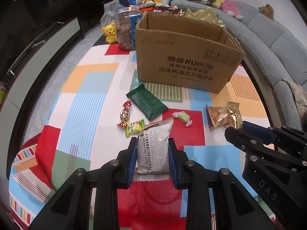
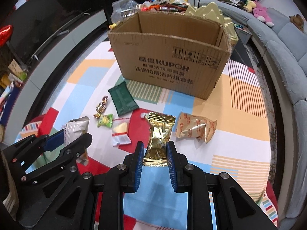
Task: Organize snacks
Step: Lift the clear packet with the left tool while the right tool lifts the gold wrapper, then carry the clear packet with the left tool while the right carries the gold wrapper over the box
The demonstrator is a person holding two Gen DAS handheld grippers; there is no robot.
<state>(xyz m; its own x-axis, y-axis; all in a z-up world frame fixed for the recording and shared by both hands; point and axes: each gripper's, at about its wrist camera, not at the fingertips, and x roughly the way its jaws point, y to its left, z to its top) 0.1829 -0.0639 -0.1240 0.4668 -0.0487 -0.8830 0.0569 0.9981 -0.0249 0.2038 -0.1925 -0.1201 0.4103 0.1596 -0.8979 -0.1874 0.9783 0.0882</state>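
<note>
left gripper [image 1: 152,149]: clamped on silver packet [image 1: 153,147] | right gripper [image 2: 155,154]: clamped on gold packet [image 2: 160,134] | cardboard box [image 2: 168,57]: open, far side | loose snacks: near the box, on patterned cloth [image 1: 86,99]

Patchwork tablecloth [image 1: 92,88]; box [image 1: 184,65]; snacks.

Gold snack packet [image 2: 159,134] pinched between right tongs [image 2: 155,149], cardboard box [image 2: 168,57] beyond.
</note>
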